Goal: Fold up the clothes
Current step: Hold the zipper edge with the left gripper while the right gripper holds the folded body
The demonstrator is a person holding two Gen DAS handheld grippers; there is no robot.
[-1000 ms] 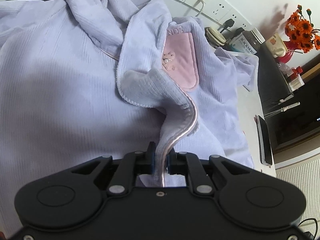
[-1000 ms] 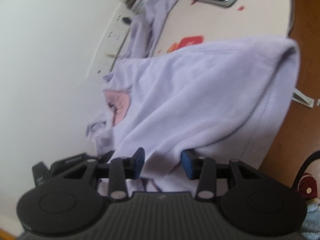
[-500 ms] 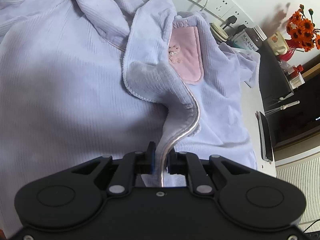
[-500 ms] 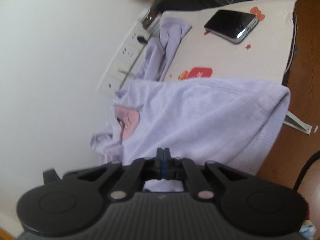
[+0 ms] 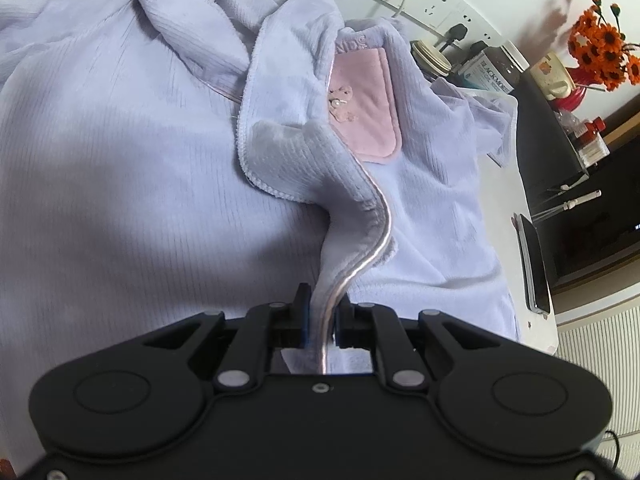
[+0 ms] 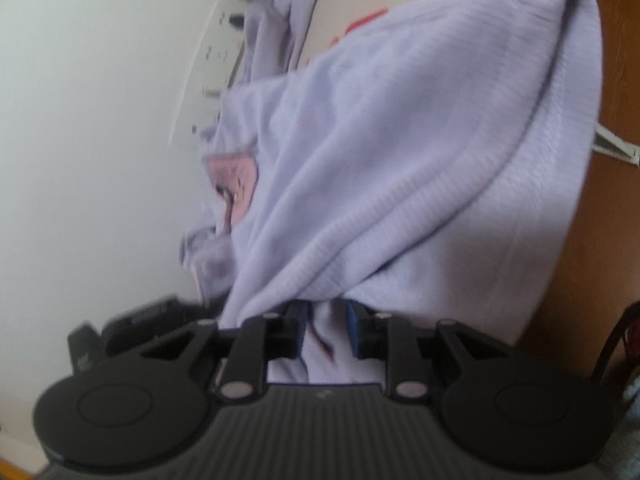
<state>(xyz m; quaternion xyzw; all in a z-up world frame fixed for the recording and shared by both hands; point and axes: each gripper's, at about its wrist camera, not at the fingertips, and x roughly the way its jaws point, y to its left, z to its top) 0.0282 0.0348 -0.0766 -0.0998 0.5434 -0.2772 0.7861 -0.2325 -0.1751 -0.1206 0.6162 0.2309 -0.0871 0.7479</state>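
In the left wrist view, the left gripper (image 5: 323,316) was clamped narrow on the piped front edge (image 5: 374,236) of the lilac garment (image 5: 120,160), which lay spread over the white table (image 5: 538,332) with its pink pocket (image 5: 370,116) facing up. The risk here, as a judgement: only a thin strip of edge sat between the jaws, so a sideways pull could slide the piping out and drop the flap. A phone (image 5: 532,264) lay at the table's edge beside the hem and could be dragged off by the cloth. Against the frame one second earlier, this view was nearly unchanged; the grip and the raised flap held. In the right wrist view, blurred, the right gripper (image 6: 328,330) had its jaws opening with a fold of the garment between them; whether the pads pressed it could not be told. Cloth hung over the table's edge, so a loose hold there could let it slip to the floor. Half a second earlier those jaws were fully together; a second earlier, wider.
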